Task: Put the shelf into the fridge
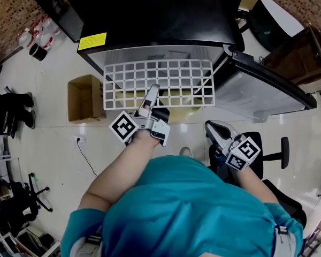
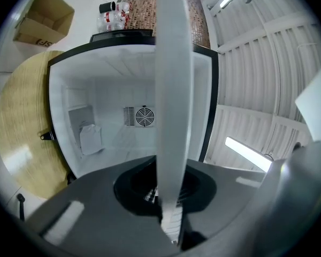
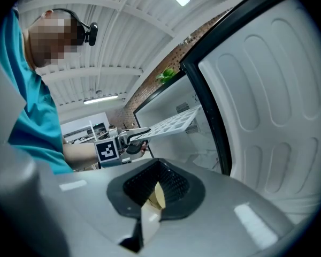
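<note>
The white grid shelf (image 1: pixel 158 84) is held level in front of the open black fridge (image 1: pixel 160 15), its far edge at the fridge mouth. My left gripper (image 1: pixel 150 98) is shut on the shelf's near edge. In the left gripper view the shelf (image 2: pixel 174 90) shows edge-on as a white band across the white fridge interior (image 2: pixel 96 111), running down into my left gripper (image 2: pixel 168 218). My right gripper (image 1: pixel 216 130) hangs lower right, apart from the shelf, shut with nothing in it. From the right gripper (image 3: pixel 152 202) I see the shelf (image 3: pixel 174 123) and the left gripper (image 3: pixel 134 138).
The fridge door (image 1: pixel 262 87) stands open to the right; its white inner liner (image 3: pixel 278 90) is close by my right gripper. A cardboard box (image 1: pixel 85 98) sits on the floor to the left. A black office chair (image 1: pixel 267 154) is at lower right.
</note>
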